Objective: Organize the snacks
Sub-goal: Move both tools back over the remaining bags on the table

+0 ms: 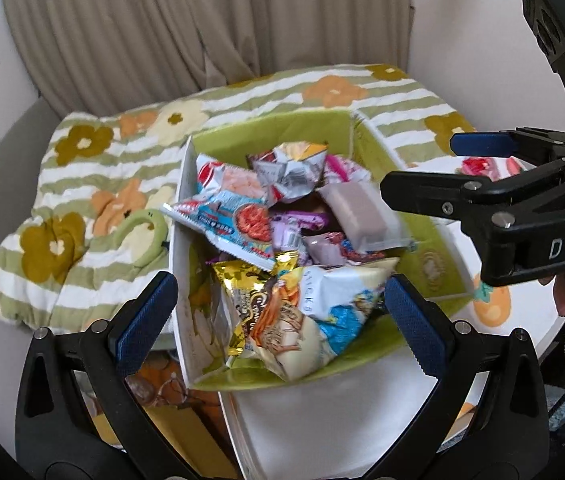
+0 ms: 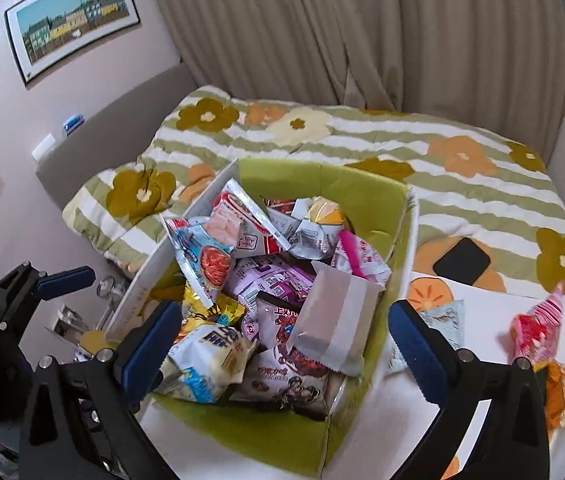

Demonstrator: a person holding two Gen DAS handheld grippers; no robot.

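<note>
A white box with a green lining (image 1: 430, 256) (image 2: 362, 188) stands on a table and is piled with many snack packets (image 1: 282, 224) (image 2: 266, 280). My left gripper (image 1: 278, 316) is open and empty, hovering over the near end of the pile above a white and blue packet (image 1: 322, 316). My right gripper (image 2: 282, 340) is open and empty above the box's near side, over a silver packet (image 2: 338, 320). It also shows from the side in the left wrist view (image 1: 422, 164). More snack packets (image 2: 538, 328) lie on the table right of the box.
A green and white striped quilt with flowers (image 1: 94, 184) (image 2: 462, 184) covers a bed behind the box. A black phone (image 2: 462, 260) lies on it to the right. Beige curtains (image 2: 342, 32) hang behind. A framed picture (image 2: 70, 20) hangs on the left wall.
</note>
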